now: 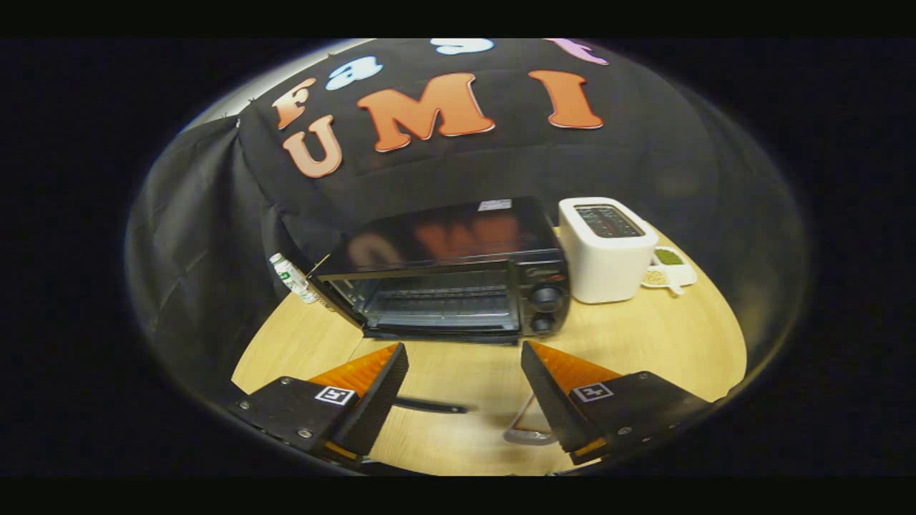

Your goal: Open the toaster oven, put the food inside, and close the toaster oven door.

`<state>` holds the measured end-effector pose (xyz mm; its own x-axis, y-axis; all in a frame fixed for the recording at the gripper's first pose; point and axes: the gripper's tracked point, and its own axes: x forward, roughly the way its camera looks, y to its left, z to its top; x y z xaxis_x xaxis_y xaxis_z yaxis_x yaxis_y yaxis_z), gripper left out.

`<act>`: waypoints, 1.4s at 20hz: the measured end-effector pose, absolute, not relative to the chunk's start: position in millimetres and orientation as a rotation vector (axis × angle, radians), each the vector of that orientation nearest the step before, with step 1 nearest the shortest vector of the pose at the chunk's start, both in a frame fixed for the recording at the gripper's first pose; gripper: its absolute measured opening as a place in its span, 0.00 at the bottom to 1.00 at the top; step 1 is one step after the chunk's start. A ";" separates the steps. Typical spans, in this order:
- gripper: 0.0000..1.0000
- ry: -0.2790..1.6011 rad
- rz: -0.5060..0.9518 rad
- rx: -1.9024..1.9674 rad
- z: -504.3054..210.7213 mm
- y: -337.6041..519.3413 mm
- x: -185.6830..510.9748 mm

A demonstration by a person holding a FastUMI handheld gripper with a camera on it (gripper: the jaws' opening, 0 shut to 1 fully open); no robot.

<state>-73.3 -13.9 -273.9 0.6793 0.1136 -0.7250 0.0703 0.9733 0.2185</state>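
The black toaster oven (458,286) stands on the wooden table (644,336), just beyond my fingers. Its wire rack shows plainly through the front, so the door looks lowered. Two knobs sit on its right panel. My gripper (464,349) is open, a short way in front of the oven, with nothing between the fingers. A thin dark bar (429,406) lies low between the fingers; I cannot tell whether it is the door's handle. A triangular piece of food on a clear dish (528,423) rests on the table by the right finger, partly hidden behind it.
A white slot toaster (607,250) stands right of the oven. Behind it is a small white dish (669,266) of green and beige grains. A small white bottle (292,277) leans at the oven's left. The black cloth wall closes the back and left.
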 end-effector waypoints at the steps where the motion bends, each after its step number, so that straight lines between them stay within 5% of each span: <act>1: 0.98 0.827 0.002 0.242 -268.5 -28.5 -78.1; 12: 0.99 0.962 -0.114 0.274 -299.8 -120.5 -145.4; 28: 0.99 1.129 -0.061 0.546 -401.9 -95.3 -159.8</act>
